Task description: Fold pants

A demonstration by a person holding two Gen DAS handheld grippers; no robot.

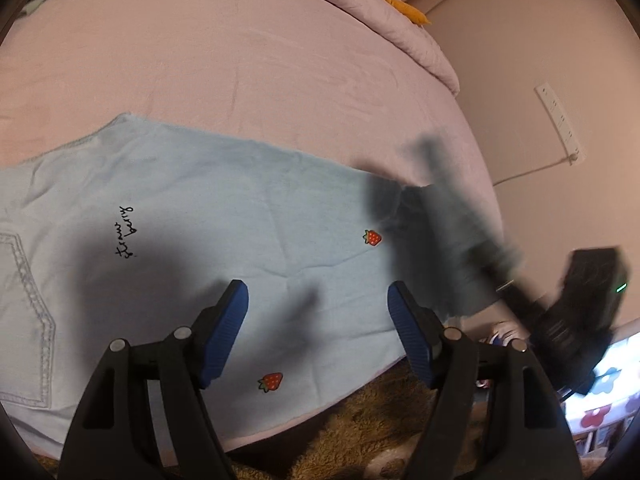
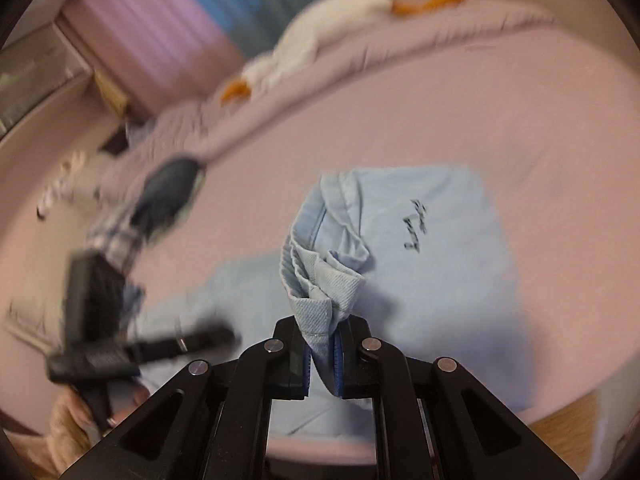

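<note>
right gripper (image 2: 320, 354) clamps a bunched hem of the light-blue pants (image 2: 440, 248), left gripper (image 1: 318, 332) gapes empty; we fear layers slipping free.

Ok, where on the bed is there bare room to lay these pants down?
Bare pink sheet lies open between the blue pants and the rolled quilt. The near edge is crowded: pants cover it, left gripper hovers there, right gripper holds a bunched end.

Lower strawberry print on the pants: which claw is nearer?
Left. The open left claw hovers directly over the lower strawberry print; the right claw is off to the side, shut on bunched denim of the pants.
</note>
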